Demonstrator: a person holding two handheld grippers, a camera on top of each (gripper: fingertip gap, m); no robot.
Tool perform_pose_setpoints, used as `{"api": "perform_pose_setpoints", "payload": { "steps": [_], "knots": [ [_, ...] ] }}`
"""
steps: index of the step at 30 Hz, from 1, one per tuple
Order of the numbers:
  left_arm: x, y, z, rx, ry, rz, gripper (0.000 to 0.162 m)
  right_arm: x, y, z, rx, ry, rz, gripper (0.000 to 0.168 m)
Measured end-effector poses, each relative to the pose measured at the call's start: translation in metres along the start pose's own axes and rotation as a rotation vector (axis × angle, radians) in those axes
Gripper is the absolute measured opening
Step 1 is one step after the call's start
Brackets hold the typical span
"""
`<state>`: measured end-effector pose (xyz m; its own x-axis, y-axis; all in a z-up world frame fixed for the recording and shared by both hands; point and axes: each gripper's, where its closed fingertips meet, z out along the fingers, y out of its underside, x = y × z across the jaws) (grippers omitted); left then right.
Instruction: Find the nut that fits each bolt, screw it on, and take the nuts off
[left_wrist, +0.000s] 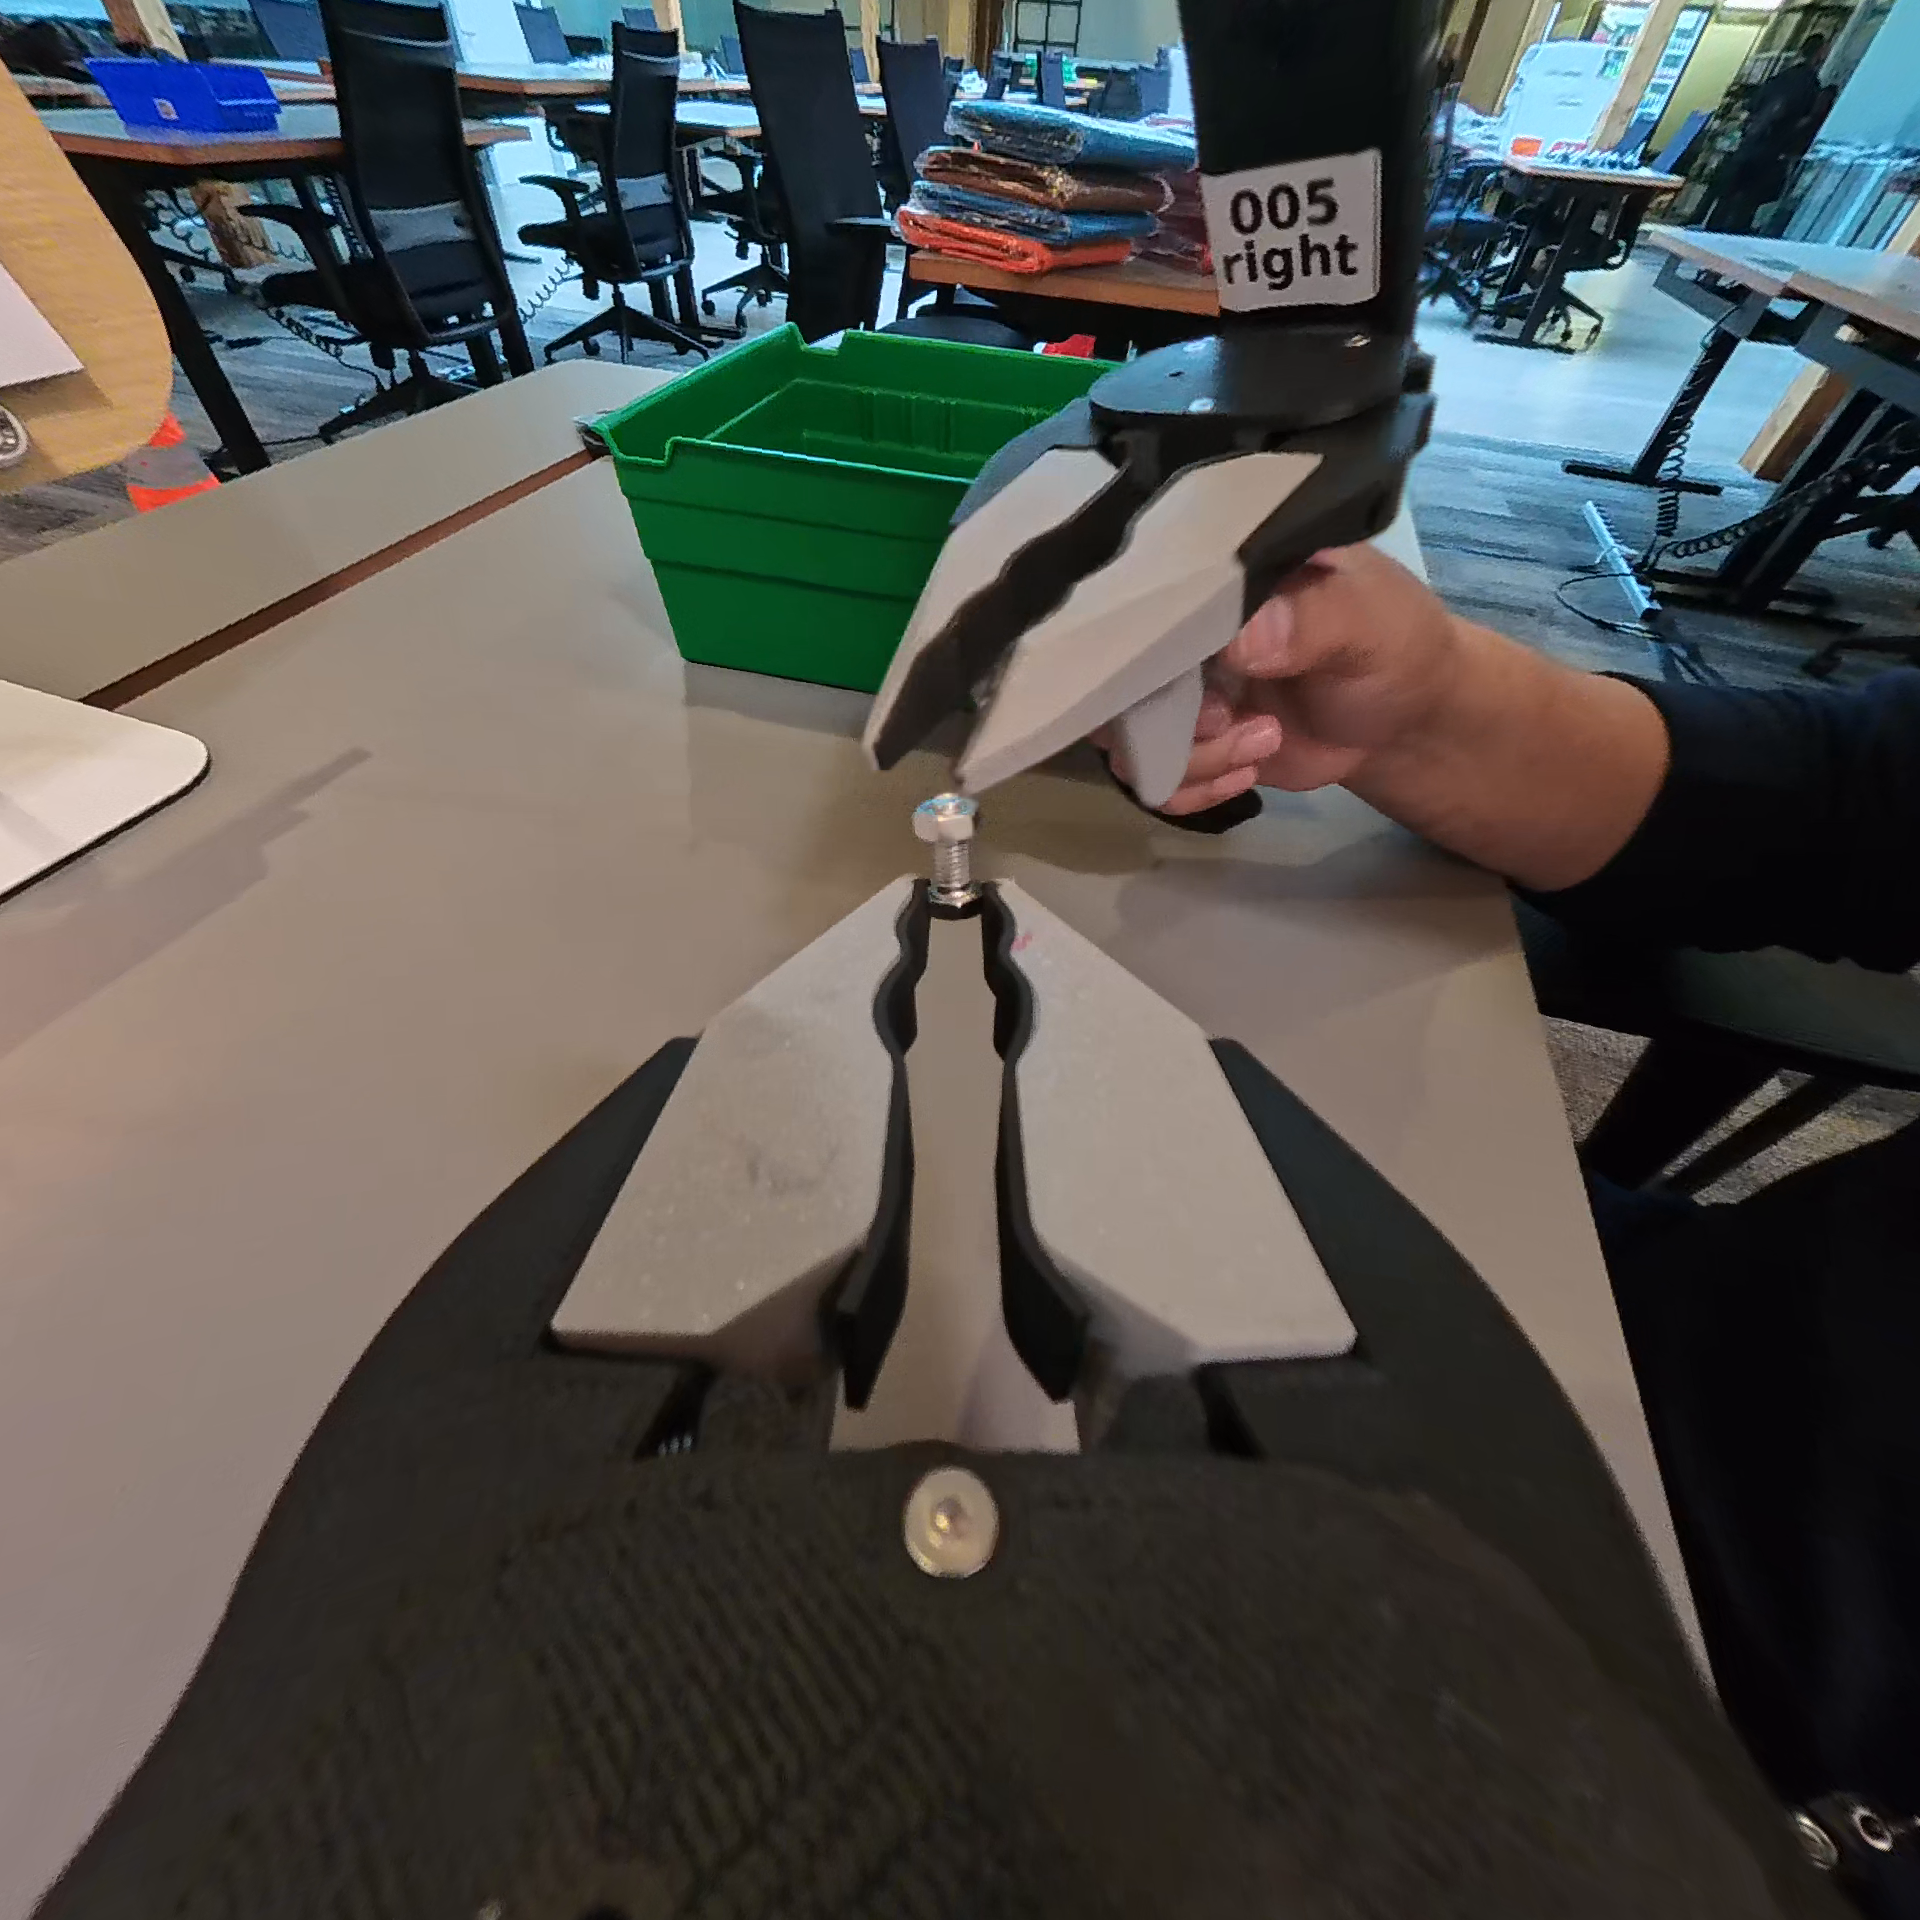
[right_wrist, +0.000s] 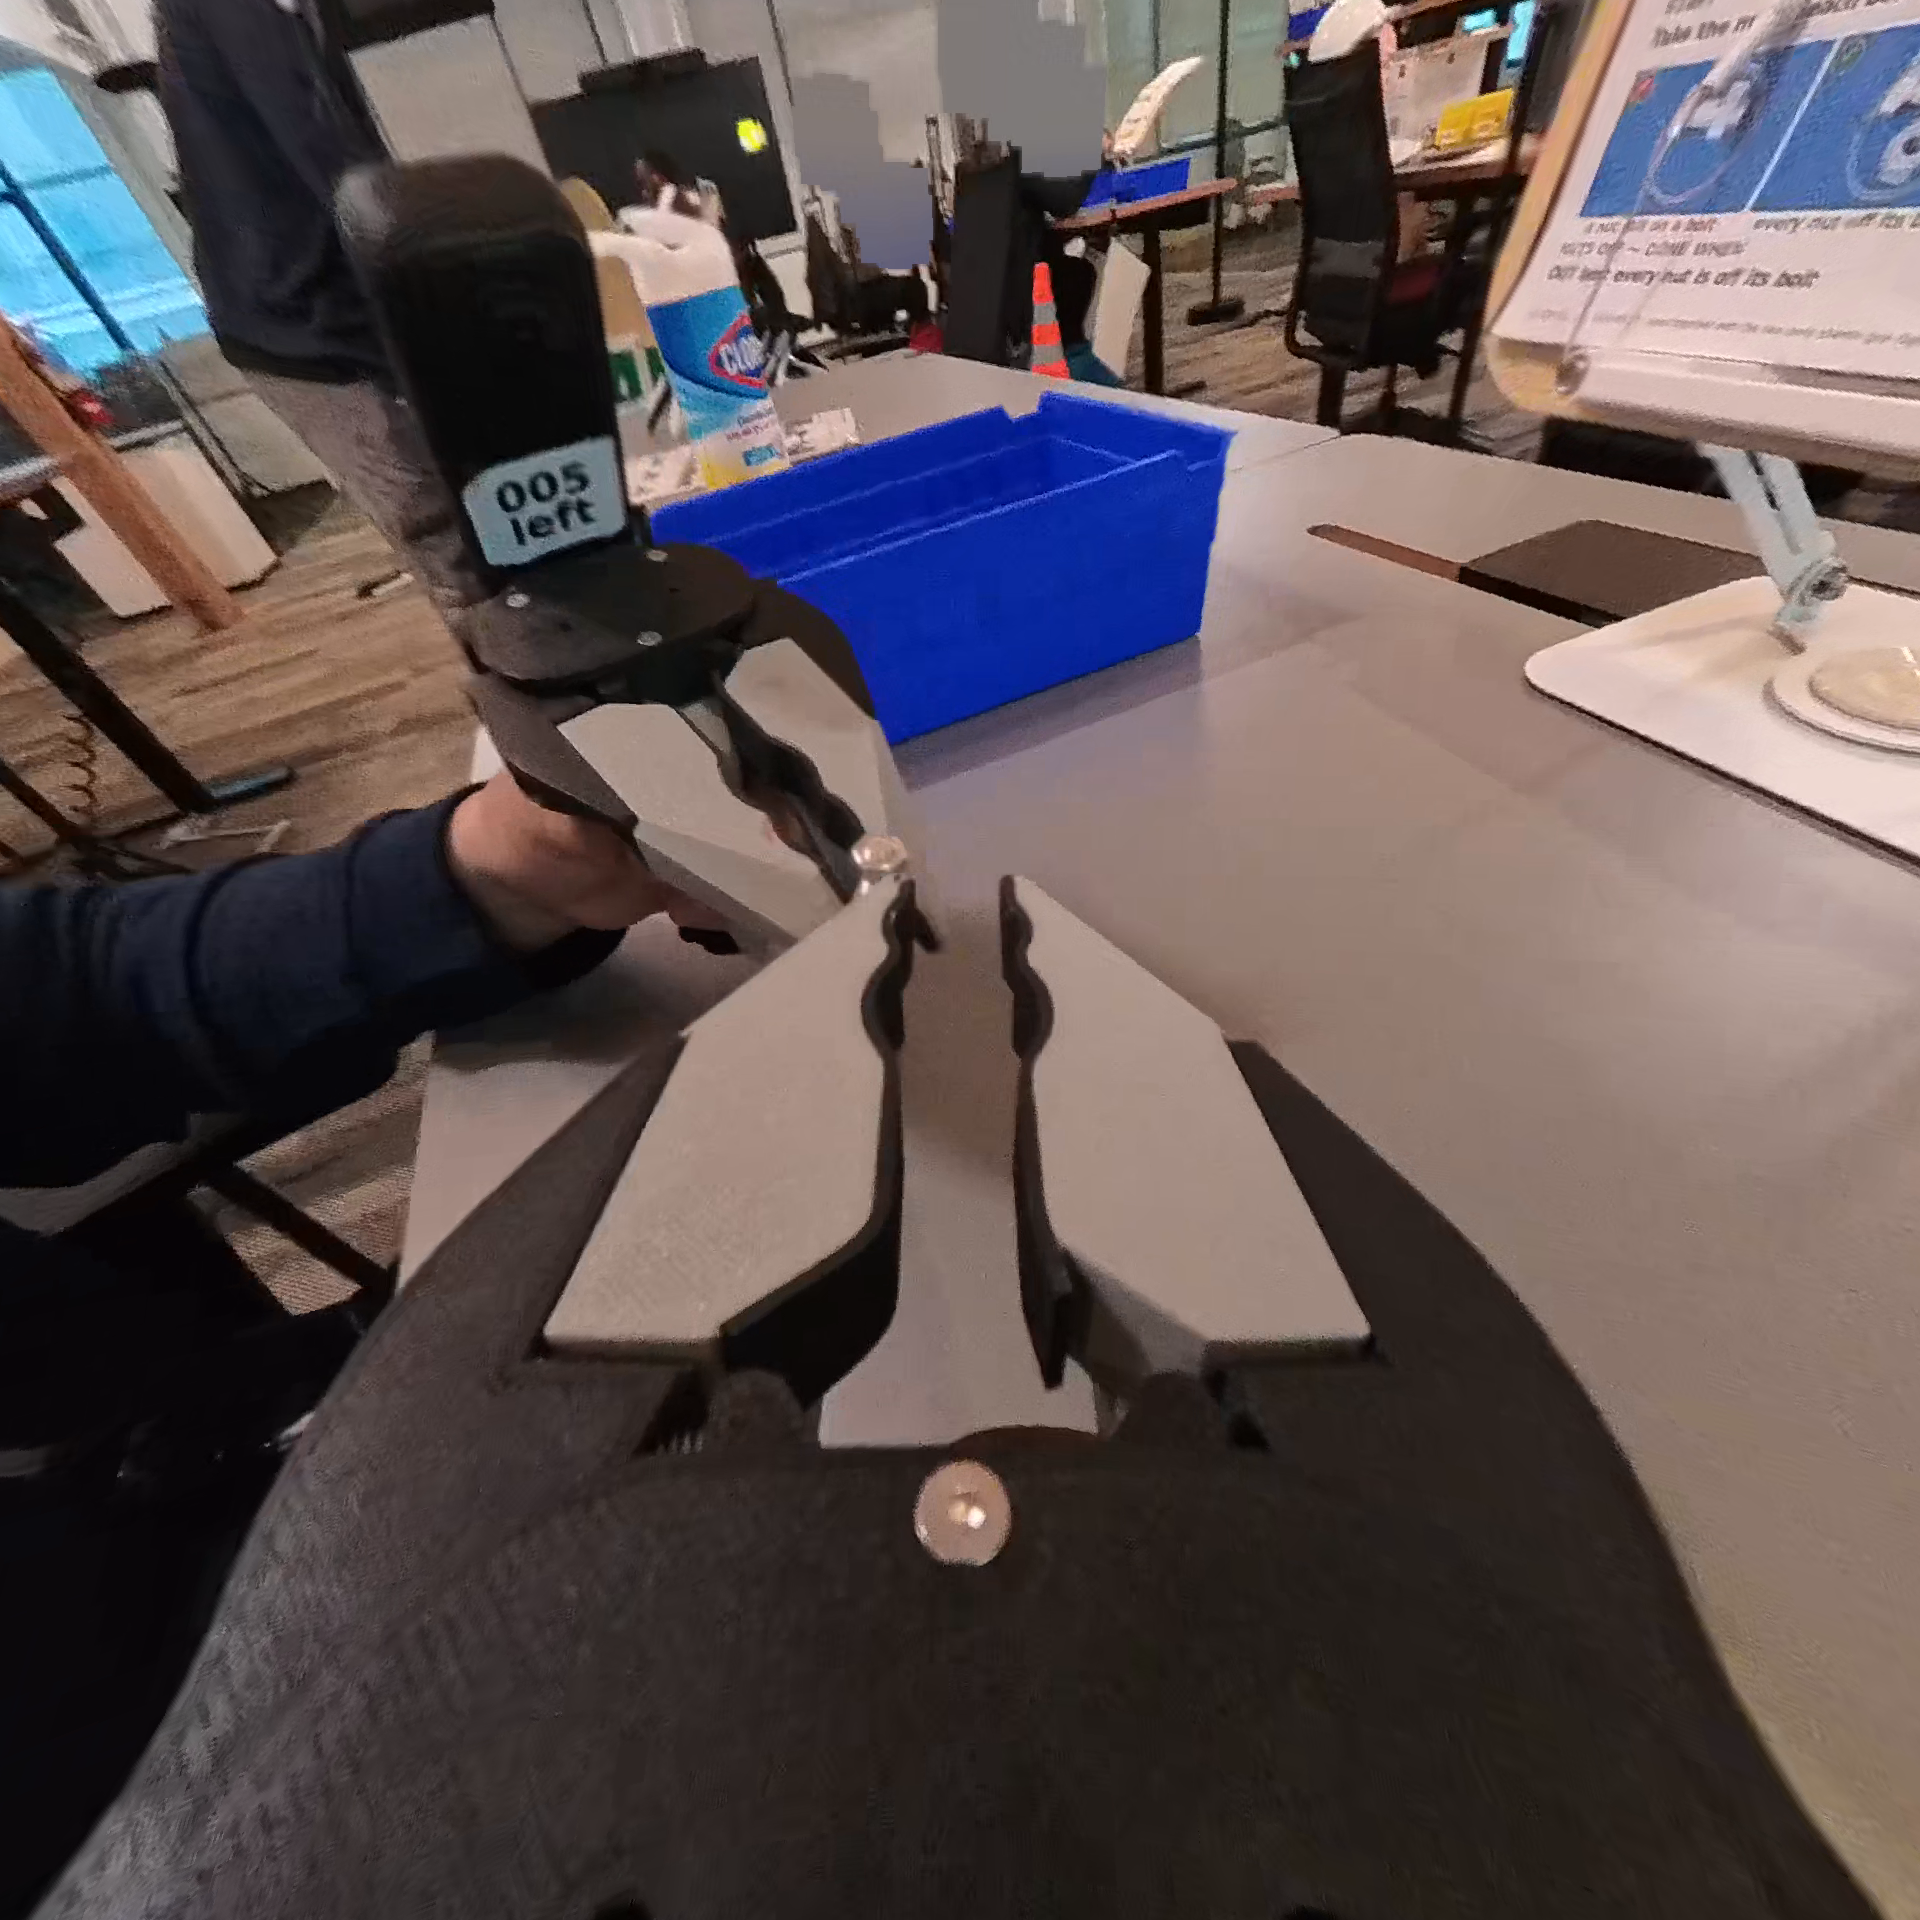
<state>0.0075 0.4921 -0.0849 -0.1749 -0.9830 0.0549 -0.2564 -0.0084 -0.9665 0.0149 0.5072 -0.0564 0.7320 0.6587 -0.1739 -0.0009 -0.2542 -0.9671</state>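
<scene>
Office desks and black chairs fill the background, and the work happens over a smooth grey tabletop that takes up the middle of both views. In the left wrist view, the left gripper sits at frame centre with its jaws pinched on the lower end of a small silver threaded bolt, which stands upright with its hex head on top; whether a nut sits at the pinched end is hidden by the black pads. Just above it, the right gripper comes down from the upper right, jaws slightly spread, one fingertip close over or touching the bolt head. The right wrist view confirms this: its own jaws are parted with nothing between them, and the bolt head lies just left of and beyond the left fingertip.

A green plastic bin stands in the upper middle of the left view, a blue plastic bin in the upper middle of the right view.

To do this step well, the right gripper probably needs to shift so the head sits squarely between its pads before squeezing, axis in line with the bolt. The left should hold firm and steady; a skewed grip risks tilting or dropping the bolt.
</scene>
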Motion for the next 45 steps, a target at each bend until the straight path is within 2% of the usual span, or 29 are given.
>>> {"api": "perform_pose_setpoints", "payload": {
  "steps": [4, 7, 9, 10, 13, 17, 20, 23, 29, 36, 40, 45],
  "knots": [
    [0.002, 0.002, 0.002, -0.01, 0.005, 0.008, 0.008, -0.018, -0.003, 0.001, 0.022, -0.072, -0.018, 0.019],
    [0.001, 0.002, 0.001, -0.01, -0.005, 0.008, 0.007, -0.011, 0.004, 0.007, -0.028, -0.021, -0.031, 0.017],
    [0.0, 0.001, 0.0, -0.008, -0.003, 0.004, 0.007, -0.001, 0.006, 0.005, -0.034, 0.023, -0.01, 0.01],
    [0.0, 0.0, 0.0, 0.003, 0.003, -0.003, 0.008, 0.001, 0.006, 0.003, -0.032, 0.026, -0.008, 0.013],
    [0.001, 0.001, 0.001, -0.004, -0.001, 0.007, 0.008, -0.015, -0.003, -0.001, 0.021, -0.054, -0.02, 0.018],
    [0.001, 0.002, 0.002, -0.011, -0.003, 0.01, 0.007, -0.01, 0.008, 0.008, -0.044, -0.005, -0.048, 0.016],
    [0.0, 0.0, 0.0, -0.002, 0.0, 0.0, 0.008, -0.001, 0.006, 0.005, -0.03, 0.024, -0.016, 0.011],
    [0.0, 0.001, 0.001, -0.006, -0.001, 0.004, 0.008, -0.013, 0.0, 0.003, 0.012, -0.047, -0.026, 0.016],
    [0.0, 0.002, 0.001, -0.009, -0.004, 0.003, 0.007, -0.003, 0.011, 0.009, -0.038, 0.023, -0.034, 0.011],
    [0.001, 0.003, 0.002, -0.016, -0.002, 0.006, 0.007, -0.018, 0.008, 0.008, -0.002, -0.043, -0.061, 0.016],
    [-0.001, 0.002, 0.001, -0.01, -0.006, 0.002, 0.008, -0.003, 0.012, 0.007, -0.02, 0.025, -0.026, 0.01],
    [0.001, 0.003, 0.002, -0.015, -0.003, 0.006, 0.008, -0.019, 0.007, 0.007, 0.018, -0.044, -0.052, 0.015]
  ]
}}
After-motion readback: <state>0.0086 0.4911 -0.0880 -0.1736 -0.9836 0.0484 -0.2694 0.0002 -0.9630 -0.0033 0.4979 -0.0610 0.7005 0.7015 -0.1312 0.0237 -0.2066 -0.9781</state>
